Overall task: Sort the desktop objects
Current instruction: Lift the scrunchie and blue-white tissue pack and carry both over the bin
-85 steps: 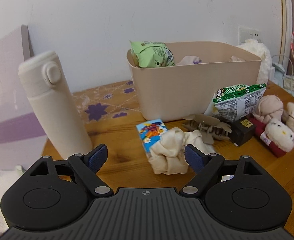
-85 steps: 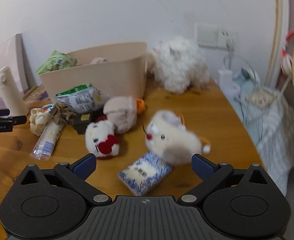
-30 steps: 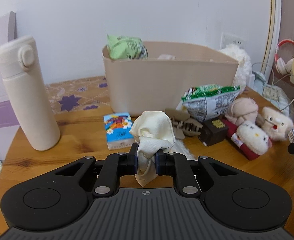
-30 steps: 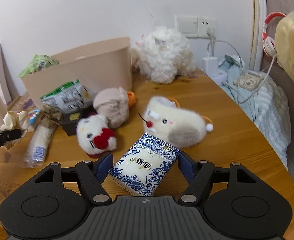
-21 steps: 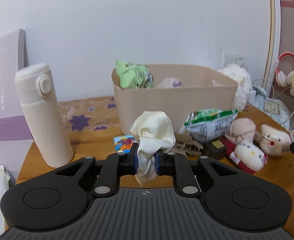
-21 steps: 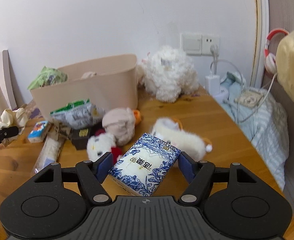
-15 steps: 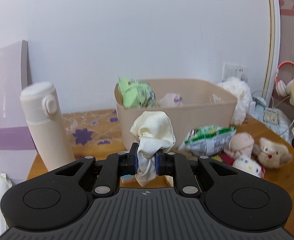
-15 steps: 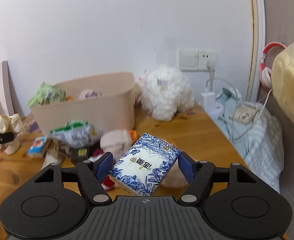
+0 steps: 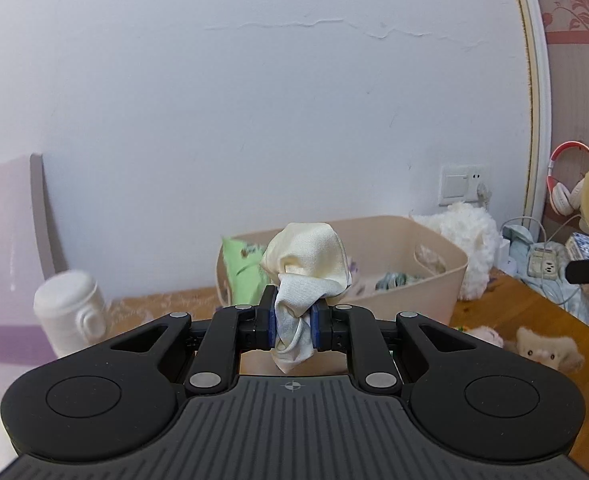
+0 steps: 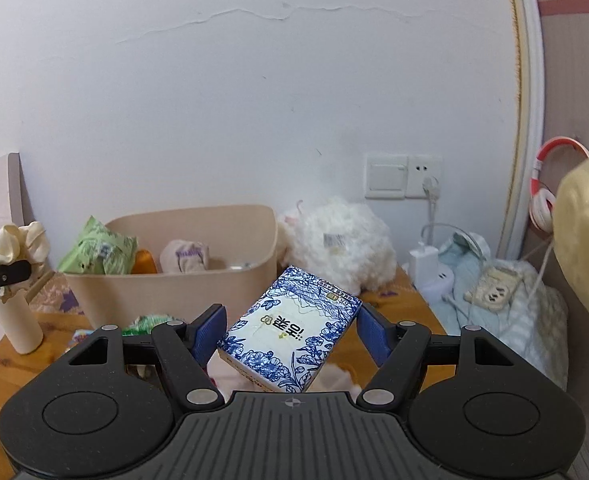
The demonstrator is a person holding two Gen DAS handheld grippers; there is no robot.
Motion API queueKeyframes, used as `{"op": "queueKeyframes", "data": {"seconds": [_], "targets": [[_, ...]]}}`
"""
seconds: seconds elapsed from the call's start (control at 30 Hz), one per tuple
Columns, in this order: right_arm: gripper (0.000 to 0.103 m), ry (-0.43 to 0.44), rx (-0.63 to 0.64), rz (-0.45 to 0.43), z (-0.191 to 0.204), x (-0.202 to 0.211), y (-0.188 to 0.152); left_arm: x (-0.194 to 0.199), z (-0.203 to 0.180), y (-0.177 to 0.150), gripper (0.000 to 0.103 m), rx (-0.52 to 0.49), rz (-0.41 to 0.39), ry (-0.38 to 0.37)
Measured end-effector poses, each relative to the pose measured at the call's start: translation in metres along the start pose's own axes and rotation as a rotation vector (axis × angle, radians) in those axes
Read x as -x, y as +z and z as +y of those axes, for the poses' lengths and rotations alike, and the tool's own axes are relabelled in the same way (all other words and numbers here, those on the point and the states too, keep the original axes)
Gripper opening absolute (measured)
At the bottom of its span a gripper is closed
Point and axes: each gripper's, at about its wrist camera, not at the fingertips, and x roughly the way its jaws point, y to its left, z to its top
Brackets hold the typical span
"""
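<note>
Cream scrunchie [image 9: 304, 256] hangs pinched tight in the left gripper [image 9: 292, 324], in front of the beige bin [image 9: 438, 276]. The right gripper [image 10: 290, 334] clamps a blue-and-white tissue pack [image 10: 290, 332] above the wooden surface [image 10: 410, 304].

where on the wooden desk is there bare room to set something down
Bare wood shows on the wooden desk between the beige plastic bin and the pale blue cloth heap with the power strip. The front-left, below the bin by the cream bottle, is crowded.

Cream scrunchie and tissue pack, both held aloft

The crumpled cream scrunchie [image 9: 304, 276] bunches upright before the beige bin [image 9: 446, 280]; the blue-and-white floral tissue pack [image 10: 290, 334] tilts diagonally, near that bin's right end.
</note>
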Motion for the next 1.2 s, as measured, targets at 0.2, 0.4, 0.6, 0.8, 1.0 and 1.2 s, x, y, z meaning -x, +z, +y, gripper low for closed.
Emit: {"op": "queueKeyframes", "data": {"seconds": [0.2, 0.4, 0.6, 0.8, 1.0, 1.2], "targets": [[0.07, 0.088, -0.027, 0.029, 0.0, -0.017, 0.026, -0.016, -0.004, 0.013, 0.016, 0.013, 0.028, -0.027], [0.07, 0.071, 0.058, 0.037, 0.011, -0.041, 0.045, -0.037, -0.009, 0.022, 0.016, -0.032, 0.024, -0.015], [0.07, 0.066, 0.128, 0.039, 0.025, -0.071, 0.067, -0.067, -0.014, 0.033, 0.016, -0.056, 0.033, 0.015], [0.07, 0.065, 0.176, 0.07, 0.038, -0.111, 0.078, -0.104, -0.022, 0.032, 0.016, -0.101, 0.054, 0.057], [0.07, 0.071, 0.221, 0.132, 0.059, -0.151, 0.074, -0.139, -0.029, 0.031, 0.016, -0.108, 0.111, 0.092], [0.07, 0.075, 0.247, 0.185, 0.073, -0.179, 0.065, -0.159, -0.033, 0.026, 0.016, -0.131, 0.183, 0.094]]}}
